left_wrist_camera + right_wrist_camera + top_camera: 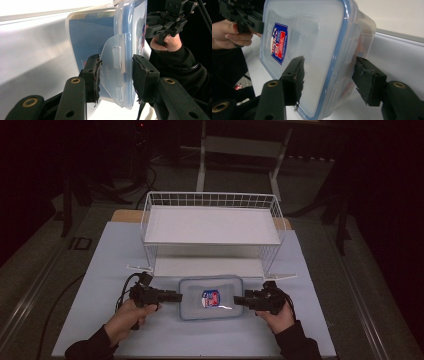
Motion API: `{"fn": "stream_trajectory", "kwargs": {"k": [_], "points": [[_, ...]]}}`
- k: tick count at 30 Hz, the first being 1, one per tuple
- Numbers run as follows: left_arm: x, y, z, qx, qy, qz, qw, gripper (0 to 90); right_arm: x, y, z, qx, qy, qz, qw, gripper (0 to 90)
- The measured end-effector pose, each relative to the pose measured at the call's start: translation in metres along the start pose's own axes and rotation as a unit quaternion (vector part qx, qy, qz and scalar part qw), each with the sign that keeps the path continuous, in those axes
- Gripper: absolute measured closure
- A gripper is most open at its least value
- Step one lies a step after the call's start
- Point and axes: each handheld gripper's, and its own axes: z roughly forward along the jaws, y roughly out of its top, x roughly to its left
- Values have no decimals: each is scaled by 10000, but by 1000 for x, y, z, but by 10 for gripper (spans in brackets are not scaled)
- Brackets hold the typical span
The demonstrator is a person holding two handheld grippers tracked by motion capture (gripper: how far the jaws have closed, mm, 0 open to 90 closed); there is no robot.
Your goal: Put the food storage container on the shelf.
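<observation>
The counter (100, 270) carries, at twelve o'clock, a white wire rack (212, 227) with two shelves, both bare. Just in front of it, toward six o'clock, a clear plastic container (211, 297) with a blue-rimmed lid and a red and blue label lies flat on the counter, between the two hands. The left gripper (176, 296) comes in from nine o'clock; in the left gripper view its jaws are clamped across the container's end at the lid's latch flap (116, 67). The right gripper (239, 300) comes in from three o'clock; in the right gripper view its jaws straddle the other end, one over the lid and one beside the wall, with gaps visible, so that grip does not look seated yet. The work seems at its start: one side is taken, the other is about to be, and lifting the container, probably toward the rack, is left.
</observation>
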Motion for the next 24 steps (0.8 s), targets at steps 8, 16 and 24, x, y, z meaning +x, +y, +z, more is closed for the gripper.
{"fn": "stream_trajectory", "kwargs": {"k": [8, 16, 24], "points": [[-10, -3, -1, -37, 195, 290, 9994, 586, 5, -3, -6, 3, -25, 96, 10000, 477], [-20, 2, -4, -233, 388, 534, 9975, 582, 10, -3, -10, -74, -94, 111, 9999, 487], [-24, 21, -3, -476, 489, 632, 9957, 578, 4, 17, -16, -314, -139, 195, 9992, 488]]}}
